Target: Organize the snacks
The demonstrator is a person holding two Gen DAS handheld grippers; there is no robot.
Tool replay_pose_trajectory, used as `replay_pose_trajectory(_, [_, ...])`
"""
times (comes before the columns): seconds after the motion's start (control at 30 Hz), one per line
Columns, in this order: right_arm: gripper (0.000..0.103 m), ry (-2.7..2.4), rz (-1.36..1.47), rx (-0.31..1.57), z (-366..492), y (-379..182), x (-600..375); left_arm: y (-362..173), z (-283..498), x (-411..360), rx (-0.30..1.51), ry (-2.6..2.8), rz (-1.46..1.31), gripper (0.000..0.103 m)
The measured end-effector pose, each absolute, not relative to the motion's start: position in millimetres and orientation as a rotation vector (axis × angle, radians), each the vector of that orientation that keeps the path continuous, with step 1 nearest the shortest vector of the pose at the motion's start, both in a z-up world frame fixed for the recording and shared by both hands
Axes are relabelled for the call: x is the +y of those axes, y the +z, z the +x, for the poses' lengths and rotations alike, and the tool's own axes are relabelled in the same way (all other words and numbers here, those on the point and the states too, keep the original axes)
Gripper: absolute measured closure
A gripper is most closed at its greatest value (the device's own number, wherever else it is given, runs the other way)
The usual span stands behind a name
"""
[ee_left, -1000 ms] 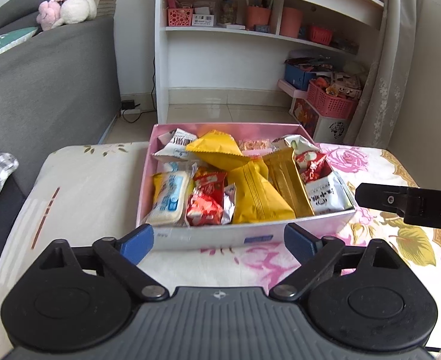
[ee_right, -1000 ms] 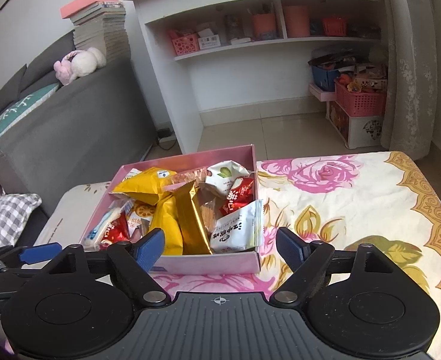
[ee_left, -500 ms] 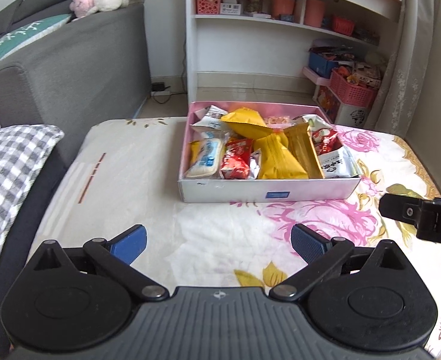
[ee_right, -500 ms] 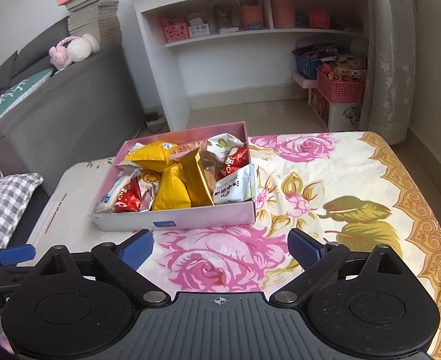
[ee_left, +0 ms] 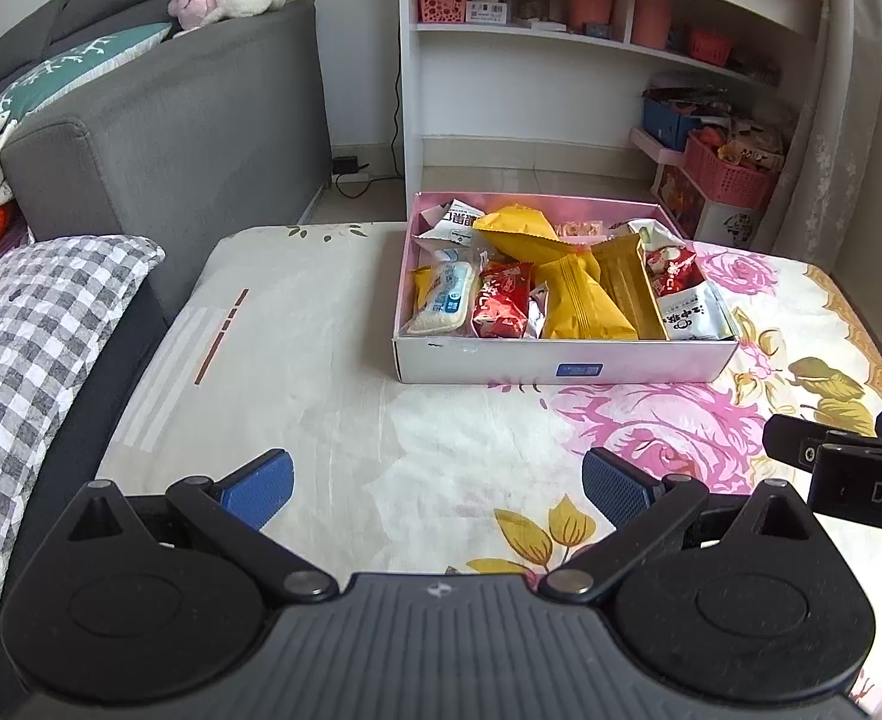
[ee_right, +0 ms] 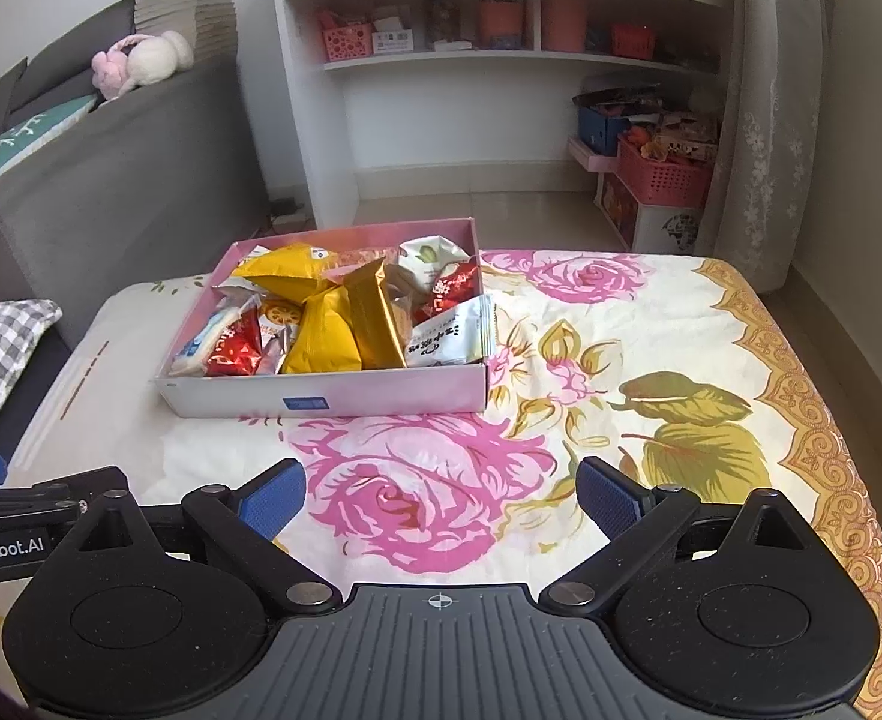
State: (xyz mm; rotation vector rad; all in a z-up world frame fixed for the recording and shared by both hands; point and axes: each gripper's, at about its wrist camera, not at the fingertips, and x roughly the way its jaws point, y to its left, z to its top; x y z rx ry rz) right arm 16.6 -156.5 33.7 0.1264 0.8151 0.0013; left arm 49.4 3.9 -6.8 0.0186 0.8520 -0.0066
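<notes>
Floral bedding (ee_left: pixel 381 420) with pink roses carried a shallow pink cardboard box (ee_left: pixel 561 363) at the centre of both views. Inside it lay crowded snack packets: two yellow pouches (ee_left: pixel 579 306), a gold wrapper (ee_left: pixel 630 294), red foil packs (ee_left: pixel 501 300), a pale blue-and-white bar (ee_left: pixel 444 300) and a white printed sachet (ee_left: pixel 690 318). Packets beneath them were mostly hidden, and their print was too small to read. Along the bottom of each frame, the left gripper (ee_left: pixel 438 480) and right gripper (ee_right: pixel 441 495) stood with blue pads wide apart and empty, well short of the box. Upper frame held a white shelf unit (ee_right: pixel 501 60); its baskets' contents were indistinct. A grey sofa (ee_left: pixel 171 138) was cut off at left.
</notes>
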Motion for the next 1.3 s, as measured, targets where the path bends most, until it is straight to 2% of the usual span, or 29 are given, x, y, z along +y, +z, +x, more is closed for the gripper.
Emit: replay_pose_trajectory(1.3, [0.005, 0.02, 0.111, 0.835, 15.8, 31.2, -147.7, -9.3, 47.3, -0.6, 0.86, -0.002, 0.047, 0.0])
